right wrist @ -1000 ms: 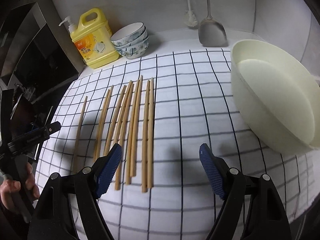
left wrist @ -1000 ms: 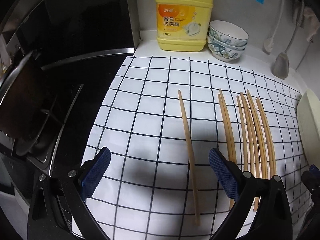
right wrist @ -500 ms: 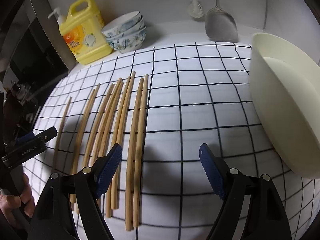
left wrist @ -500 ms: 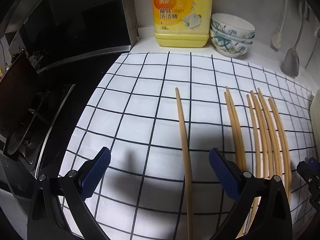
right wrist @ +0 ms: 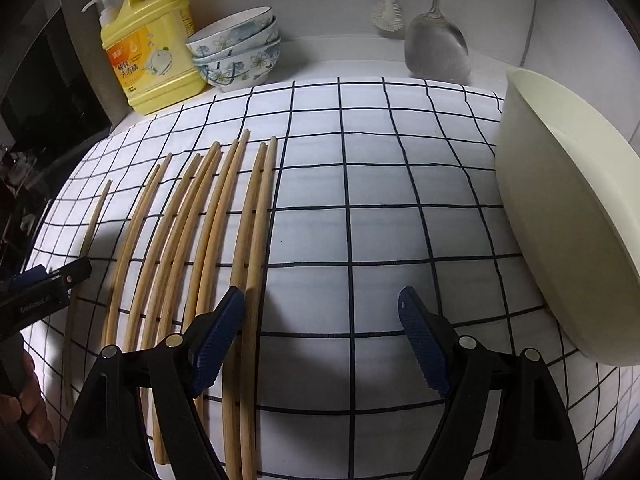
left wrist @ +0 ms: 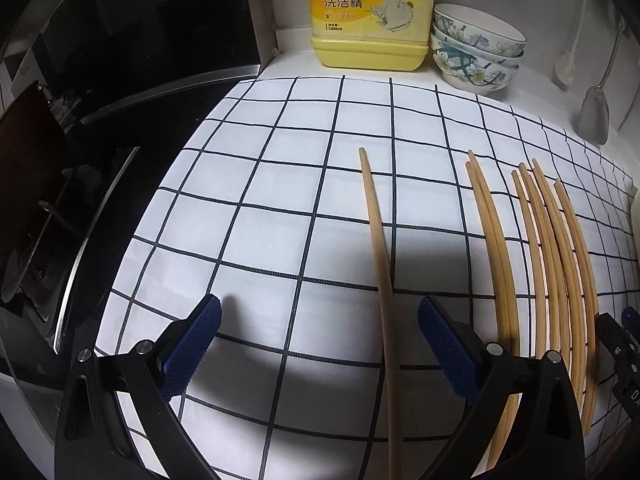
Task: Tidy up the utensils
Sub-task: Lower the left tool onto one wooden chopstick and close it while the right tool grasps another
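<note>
Several bamboo chopsticks lie side by side on a white cloth with a dark grid (left wrist: 256,184) (right wrist: 360,200). One lone chopstick (left wrist: 378,248) (right wrist: 94,224) lies apart to the left of the bunch (left wrist: 548,248) (right wrist: 208,220). My left gripper (left wrist: 318,344) is open, low over the cloth, and the lone chopstick runs between its blue pads nearer the right one. My right gripper (right wrist: 320,332) is open too; its left pad (right wrist: 218,336) hovers over the rightmost pair of chopsticks (right wrist: 256,232). Neither gripper holds anything.
A cream basin (right wrist: 568,216) stands at the cloth's right edge. A yellow detergent jug (left wrist: 370,12) (right wrist: 150,60) and stacked flowered bowls (left wrist: 476,48) (right wrist: 236,52) sit at the back wall, with a spatula (right wrist: 436,48) hanging. A dark stove (left wrist: 80,160) lies left. A hand (right wrist: 24,400) shows at lower left.
Both grippers have moved forward and lower toward the cloth. The lone chopstick now sits between the left gripper's pads, and the right gripper's left pad has come over the rightmost chopsticks.
</note>
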Demonstrator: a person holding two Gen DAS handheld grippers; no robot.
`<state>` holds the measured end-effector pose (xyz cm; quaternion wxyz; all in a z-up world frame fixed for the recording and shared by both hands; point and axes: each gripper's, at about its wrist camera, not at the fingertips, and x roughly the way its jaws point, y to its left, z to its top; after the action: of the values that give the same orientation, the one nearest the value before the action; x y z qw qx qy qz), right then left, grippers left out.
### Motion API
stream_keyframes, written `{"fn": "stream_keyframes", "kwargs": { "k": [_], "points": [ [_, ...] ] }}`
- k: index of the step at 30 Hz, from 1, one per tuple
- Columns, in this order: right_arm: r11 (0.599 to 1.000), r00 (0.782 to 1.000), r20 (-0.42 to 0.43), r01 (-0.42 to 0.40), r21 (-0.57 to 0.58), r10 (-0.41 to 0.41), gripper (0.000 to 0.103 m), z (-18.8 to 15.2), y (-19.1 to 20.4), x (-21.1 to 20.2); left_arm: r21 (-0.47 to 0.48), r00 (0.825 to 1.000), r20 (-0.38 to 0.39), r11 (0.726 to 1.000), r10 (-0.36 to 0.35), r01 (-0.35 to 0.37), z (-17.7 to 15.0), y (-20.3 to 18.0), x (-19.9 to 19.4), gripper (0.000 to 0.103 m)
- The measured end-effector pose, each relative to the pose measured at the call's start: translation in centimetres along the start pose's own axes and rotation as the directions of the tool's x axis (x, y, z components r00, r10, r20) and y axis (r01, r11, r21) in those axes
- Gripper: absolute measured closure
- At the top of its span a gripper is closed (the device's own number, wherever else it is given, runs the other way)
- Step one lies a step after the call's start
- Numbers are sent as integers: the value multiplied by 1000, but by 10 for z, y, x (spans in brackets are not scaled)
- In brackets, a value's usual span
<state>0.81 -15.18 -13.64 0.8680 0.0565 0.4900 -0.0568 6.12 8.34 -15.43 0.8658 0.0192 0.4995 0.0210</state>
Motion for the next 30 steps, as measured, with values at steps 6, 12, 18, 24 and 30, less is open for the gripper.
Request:
{"fn": "stream_keyframes", "kwargs": {
  "k": [6, 12, 18, 24, 30],
  "points": [
    [997, 999, 7, 47, -56, -47, 27, -3, 5, 0, -2, 1000, 9, 1000, 21, -21, -1, -2, 1, 5],
    [997, 999, 22, 38, -67, -37, 28, -3, 4, 1, -30, 1000, 2, 999, 14, -14, 2, -3, 3, 5],
    [994, 999, 38, 9, -113, -5, 44, -4, 10, -1, 36, 999, 33, 999, 7, -8, 2, -15, -2, 22],
    [988, 999, 33, -9, -152, 14, 62, -2, 20, 0, 86, 998, 53, 996, -36, 32, -2, -32, -10, 57],
    [981, 999, 39, -6, -194, 13, 93, -4, 34, -1, 121, 994, 33, 987, -108, 104, -3, -42, -13, 95]
  ]
}}
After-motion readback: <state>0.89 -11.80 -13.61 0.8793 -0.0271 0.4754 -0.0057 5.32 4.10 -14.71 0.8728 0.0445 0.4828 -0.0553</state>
